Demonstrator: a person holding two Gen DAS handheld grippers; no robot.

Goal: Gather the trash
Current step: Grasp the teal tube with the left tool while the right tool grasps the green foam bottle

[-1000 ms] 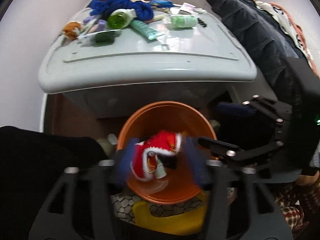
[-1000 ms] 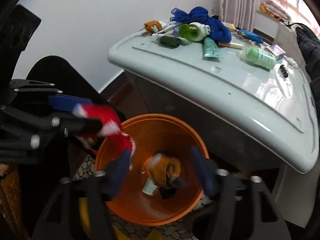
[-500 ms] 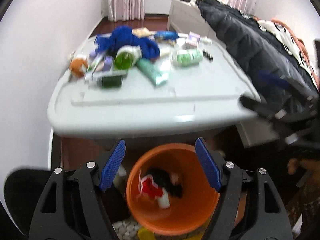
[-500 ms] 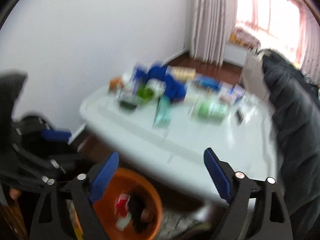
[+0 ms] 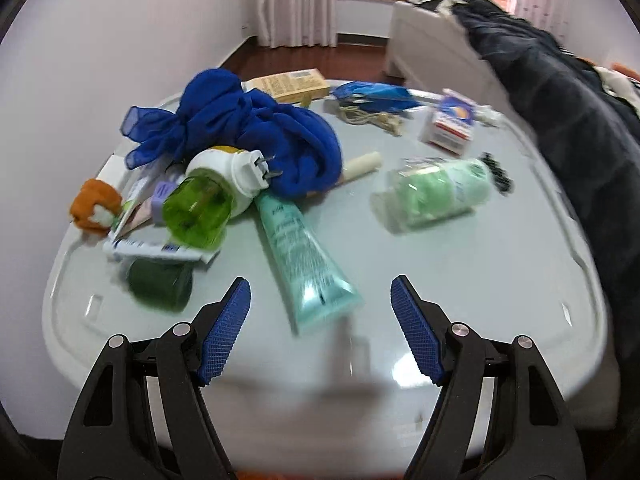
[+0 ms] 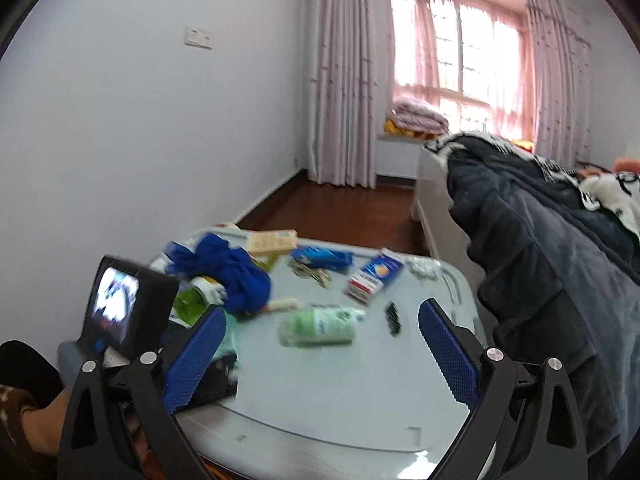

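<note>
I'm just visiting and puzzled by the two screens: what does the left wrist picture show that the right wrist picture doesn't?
Only the left wrist view shows the small orange-and-white fuzzy lump and the dark green jar.

Only the right wrist view shows the pink-curtained window, the white wall switch and a small black screen.

Both show the crumpled blue cloth, the pale green bottle and the grey lid.

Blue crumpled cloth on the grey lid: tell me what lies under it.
The blue crumpled cloth drapes over the white cap end of the green translucent bottle and part of a cream stick. Anything deeper beneath its folds is covered.
</note>
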